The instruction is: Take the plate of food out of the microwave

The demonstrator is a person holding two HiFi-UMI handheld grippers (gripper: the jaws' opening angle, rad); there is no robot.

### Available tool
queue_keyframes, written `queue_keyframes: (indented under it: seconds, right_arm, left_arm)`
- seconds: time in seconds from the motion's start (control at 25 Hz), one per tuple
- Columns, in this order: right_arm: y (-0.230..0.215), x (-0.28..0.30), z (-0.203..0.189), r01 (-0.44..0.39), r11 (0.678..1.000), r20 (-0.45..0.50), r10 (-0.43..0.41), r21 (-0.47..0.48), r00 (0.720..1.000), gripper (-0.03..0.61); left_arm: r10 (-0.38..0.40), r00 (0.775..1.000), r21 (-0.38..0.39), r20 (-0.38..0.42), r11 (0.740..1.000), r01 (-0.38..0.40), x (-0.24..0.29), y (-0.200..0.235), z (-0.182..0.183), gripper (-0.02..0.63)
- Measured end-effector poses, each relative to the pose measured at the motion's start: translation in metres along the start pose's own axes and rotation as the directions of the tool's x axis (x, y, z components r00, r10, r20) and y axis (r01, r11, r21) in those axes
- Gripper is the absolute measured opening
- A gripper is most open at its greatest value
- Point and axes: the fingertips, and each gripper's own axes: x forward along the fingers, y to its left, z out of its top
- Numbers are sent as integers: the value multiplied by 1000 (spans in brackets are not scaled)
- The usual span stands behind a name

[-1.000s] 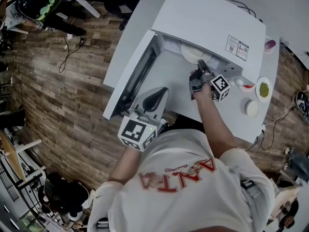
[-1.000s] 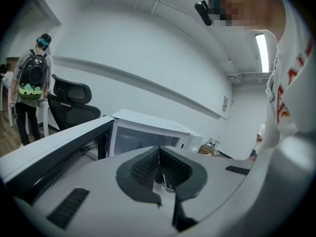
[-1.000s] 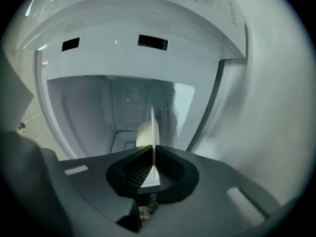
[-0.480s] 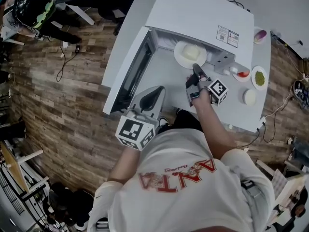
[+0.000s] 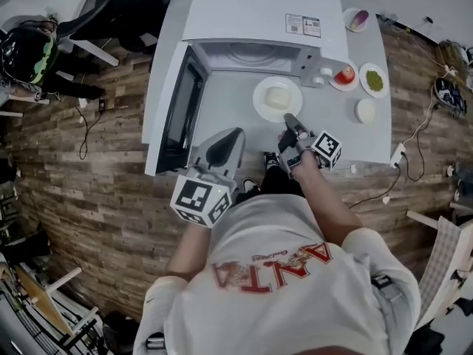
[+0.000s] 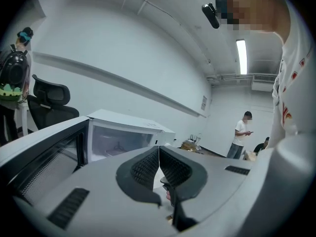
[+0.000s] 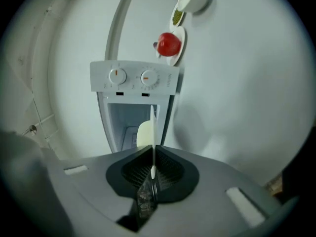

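Right claw [image 5: 290,121] clamped on the near rim of the plate [image 5: 261,106], jaws nearly together on its thin edge; plate with pale food [image 5: 277,97] is outside the microwave [image 5: 259,13], beside its open door [image 5: 176,113], over the desk [image 5: 347,135]; left claw [image 6: 159,149] closed, empty, close to the person's body.

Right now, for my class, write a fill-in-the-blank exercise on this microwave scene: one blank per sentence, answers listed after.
1. The right claw holds the plate by its ____.
2. The door of the microwave stands ____.
3. The left claw is shut and holds ____.
4. The food sits ____ the microwave.

Answers: rim; open; nothing; outside
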Motion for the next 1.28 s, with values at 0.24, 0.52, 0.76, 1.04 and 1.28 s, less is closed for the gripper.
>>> queue_keyframes:
  seconds: [0.24,0.52,0.76,1.04,1.28]
  right_arm:
    - [-37,-56,28,58,998,108,-61,25,992,18]
    - [-66,-93,63,76,994,204,-91,80,975,18]
    - [-81,-93,79,114,991,211,-126,69,969,18]
    - [-88,-93,85,153,986,189,-164,72,968,17]
    - [-84,-91,86,257,965,145,-249,-44,958,26]
  left_arm:
    - [-85,996,25,-26,996,86,11,-27,-8,11]
    - [-146,988,45,-47,988,148,23,-51,-15,11]
    - [-128,990,45,-55,990,130,21,-45,-18,11]
    - [-88,995,29,-43,996,89,14,-32,-17,11]
    - [-78,997,15,-30,997,78,16,-29,-15,11]
